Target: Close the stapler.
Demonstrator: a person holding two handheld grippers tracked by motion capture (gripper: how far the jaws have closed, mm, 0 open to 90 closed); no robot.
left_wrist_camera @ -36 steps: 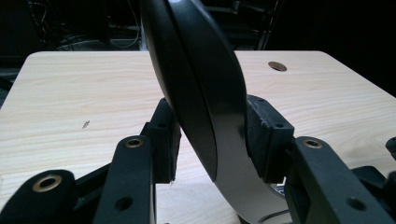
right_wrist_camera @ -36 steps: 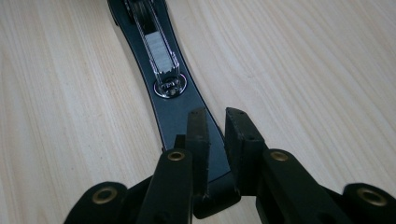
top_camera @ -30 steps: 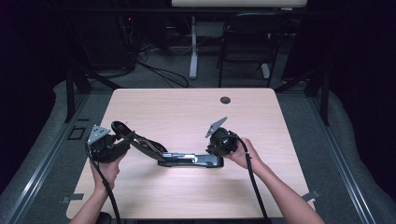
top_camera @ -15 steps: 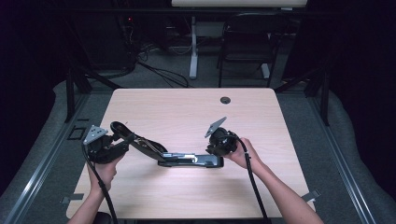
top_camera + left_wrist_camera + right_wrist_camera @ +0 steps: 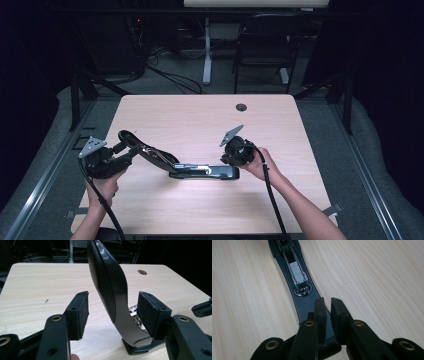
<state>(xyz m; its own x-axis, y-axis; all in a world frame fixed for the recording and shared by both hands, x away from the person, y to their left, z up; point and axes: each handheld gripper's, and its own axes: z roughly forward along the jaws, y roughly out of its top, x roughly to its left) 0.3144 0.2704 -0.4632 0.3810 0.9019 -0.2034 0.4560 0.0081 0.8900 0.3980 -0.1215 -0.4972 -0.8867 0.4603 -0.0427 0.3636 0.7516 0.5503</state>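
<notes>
On table [image 5: 200,210], near middle: opened stapler [image 5: 200,171] laid flat, lid swung up at left. Left gripper [image 5: 131,150] unclenched around lid, jaws just widened, pads clear. Right gripper [image 5: 327,307] clenched over stapler's right end.

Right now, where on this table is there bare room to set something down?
The far half of the light wooden table is bare, bordered by the round cable hole and the opened black stapler. The near strip is free between the forearms. It is crowded mid-table, where the left gripper and right gripper meet the stapler.
</notes>
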